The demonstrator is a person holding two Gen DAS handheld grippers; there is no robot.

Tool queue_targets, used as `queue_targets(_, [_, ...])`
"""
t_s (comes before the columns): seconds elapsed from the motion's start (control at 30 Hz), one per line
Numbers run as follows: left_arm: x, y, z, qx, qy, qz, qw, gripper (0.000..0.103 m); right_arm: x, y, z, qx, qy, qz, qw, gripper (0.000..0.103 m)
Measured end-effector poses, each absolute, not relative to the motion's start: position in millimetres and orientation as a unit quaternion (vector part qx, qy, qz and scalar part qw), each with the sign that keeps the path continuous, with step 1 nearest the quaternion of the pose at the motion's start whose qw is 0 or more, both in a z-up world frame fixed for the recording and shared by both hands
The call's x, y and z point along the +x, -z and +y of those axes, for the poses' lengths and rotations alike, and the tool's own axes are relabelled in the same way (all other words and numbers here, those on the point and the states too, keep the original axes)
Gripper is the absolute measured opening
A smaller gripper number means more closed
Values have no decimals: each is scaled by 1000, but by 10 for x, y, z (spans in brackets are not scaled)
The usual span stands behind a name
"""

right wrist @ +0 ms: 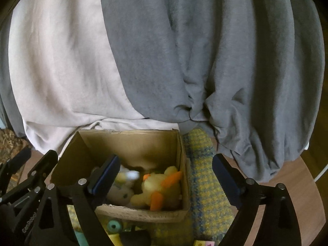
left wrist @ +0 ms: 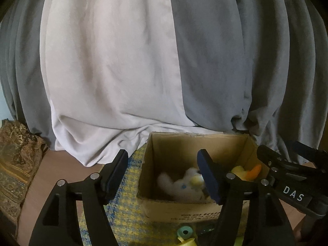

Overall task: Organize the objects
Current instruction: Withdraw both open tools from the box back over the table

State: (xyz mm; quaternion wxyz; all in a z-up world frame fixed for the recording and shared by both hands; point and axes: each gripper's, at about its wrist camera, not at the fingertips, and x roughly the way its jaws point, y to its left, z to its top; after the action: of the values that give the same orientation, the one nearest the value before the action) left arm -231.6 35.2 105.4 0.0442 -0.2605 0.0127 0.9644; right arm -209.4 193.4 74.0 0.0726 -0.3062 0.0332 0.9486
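**Hovering over the toy box, both grippers empty**

Hanging behind the cardboard box point(right wrist: 131, 147) are the grey curtain point(right wrist: 225, 51) and the pale curtain point(right wrist: 61, 61), their hems bunched just past its far wall. The box stands on a yellow-and-blue woven mat point(right wrist: 207, 194). Inside the box lie a yellow duck plush point(right wrist: 157, 188) at its right and a white plush point(left wrist: 182, 186) at its left. The left gripper point(left wrist: 164, 176) and right gripper point(right wrist: 166, 180) both hang above the box's near edge, jaws spread wide, gripping nothing. Just in front of the box lies a small teal ring point(right wrist: 114, 226).
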Motion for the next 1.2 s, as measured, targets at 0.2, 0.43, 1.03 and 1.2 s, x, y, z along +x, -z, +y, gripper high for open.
queue_targets(0.2, [-2196,-1028,358,-263,-964,13,41,75,-1906,-747,1936,-298,-951,39,78,94])
queue_targets(0.43, [-1979,-1011,308,-261,-965,5,34,80,-1694,-707,2006,-292,-952,61,69,100])
queue_targets(1.03, [-1371,-857,409,-246,-968,23,32,103,-1114,-589,2081,-286,-952,60,91,100])
queue_targets(1.2, [-1253,-748,435,-255,-966,25,29,103,-976,-532,2114,-288,-951,57,100,102])
